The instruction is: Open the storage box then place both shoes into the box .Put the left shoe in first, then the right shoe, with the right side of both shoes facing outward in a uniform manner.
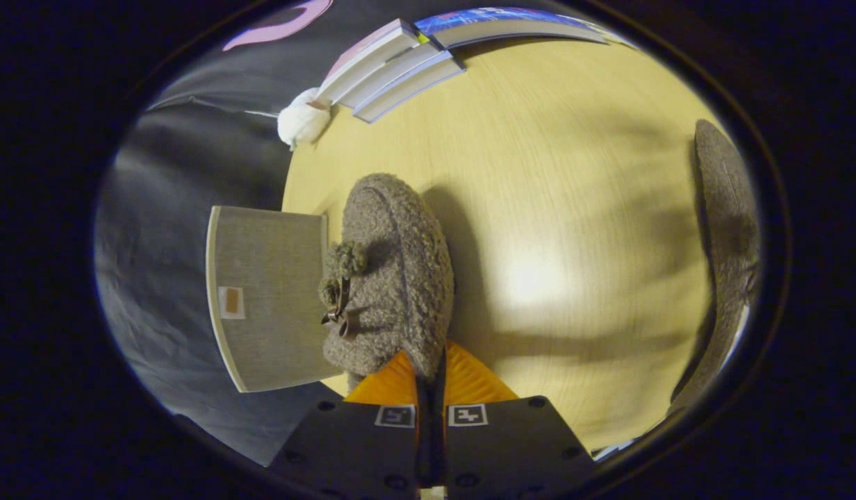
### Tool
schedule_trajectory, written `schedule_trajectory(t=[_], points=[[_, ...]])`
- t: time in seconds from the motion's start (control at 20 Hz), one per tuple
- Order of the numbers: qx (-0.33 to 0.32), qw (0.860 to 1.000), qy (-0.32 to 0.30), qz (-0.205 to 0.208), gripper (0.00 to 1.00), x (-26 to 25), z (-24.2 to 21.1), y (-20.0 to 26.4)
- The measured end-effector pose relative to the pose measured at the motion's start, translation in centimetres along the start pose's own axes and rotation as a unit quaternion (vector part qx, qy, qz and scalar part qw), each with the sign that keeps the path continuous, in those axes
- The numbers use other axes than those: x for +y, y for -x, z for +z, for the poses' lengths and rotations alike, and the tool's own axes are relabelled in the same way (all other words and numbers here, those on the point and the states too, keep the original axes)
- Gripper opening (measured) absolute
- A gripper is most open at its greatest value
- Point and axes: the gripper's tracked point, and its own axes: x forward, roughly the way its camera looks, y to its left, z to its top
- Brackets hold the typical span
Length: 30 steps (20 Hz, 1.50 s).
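Gripper (431, 378) is seen w/ jaws nearly closed, pinched on the rear edge of a fuzzy grey-brown slipper (390, 278); only a thin gap is left between them. Slipper is held just ahead of the jaws, toe pointing away, w/ a small pom-pom and brown bow (339, 316) on the side facing the storage box. A grey fabric storage box (268, 298) w/ a small tan tag is seen just beside the held slipper, at the edge of the wooden desk (560, 208). Whether slipper is touching desk can't be told. Second slipper (730, 236) is lying well apart, on the opposite side of the desk. Beyond the slipper, stacked books (393, 69) and a white fluffy object (303, 121) are seen at the desk's far edge.
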Motion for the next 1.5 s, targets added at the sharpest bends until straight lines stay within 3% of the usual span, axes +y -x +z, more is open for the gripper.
schedule_trajectory(t=[0.35, 0.6, 0.8, 1.0, 1.2, 1.5], points=[[-0.034, 0.995, -0.059, 0.076, 0.04, 8.4, -0.7, 6.5], [-0.070, 0.991, -0.047, 0.104, 0.03, 16.0, -0.9, 9.2], [-0.074, 0.992, -0.003, 0.101, 0.04, 22.3, -1.8, 6.9], [-0.051, 0.993, -0.008, 0.110, 0.04, 28.2, -3.4, 2.2], [-0.044, 0.995, -0.022, 0.092, 0.04, 30.9, -3.2, -2.8], [-0.045, 0.999, -0.018, -0.008, 0.04, 30.1, -4.6, -8.3]])
